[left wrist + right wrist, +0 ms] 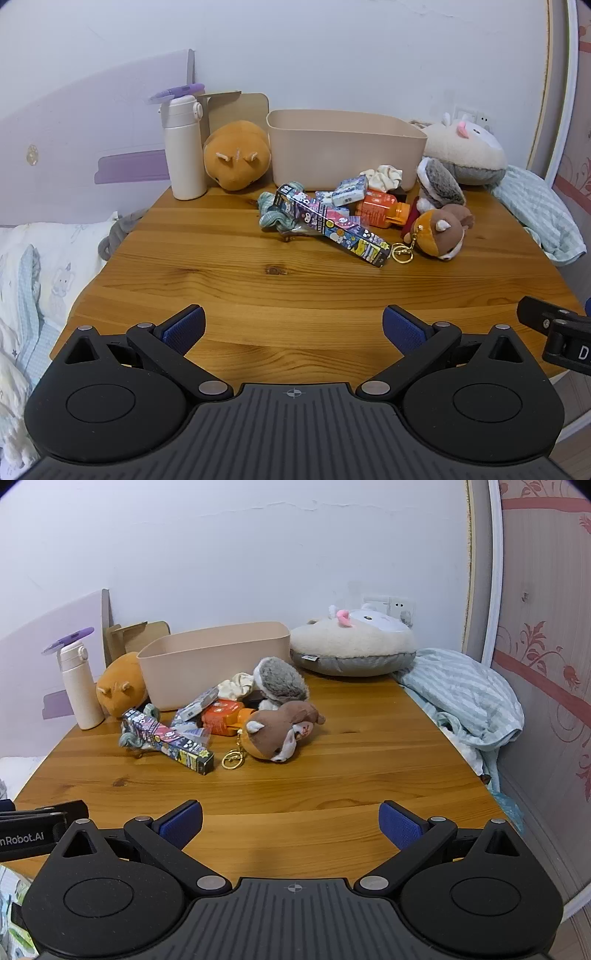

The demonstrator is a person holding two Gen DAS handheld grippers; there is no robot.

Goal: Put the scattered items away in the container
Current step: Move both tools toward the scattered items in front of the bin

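Clutter [332, 214], well beyond spread, empty jaws

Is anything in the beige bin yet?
Cannot tell: the beige bin shows bare inner wall, but its floor is hidden in both views.

Interior floor of beige container [343, 155] hidden behind its near wall, far ahead of left gripper [293, 328]. Orange bottle [380, 210] partly covered by patterned packet [349, 190]. Print on long cartoon box [168, 740] too small to read. Striped cloth [465, 701] cut by table edge [443, 738].
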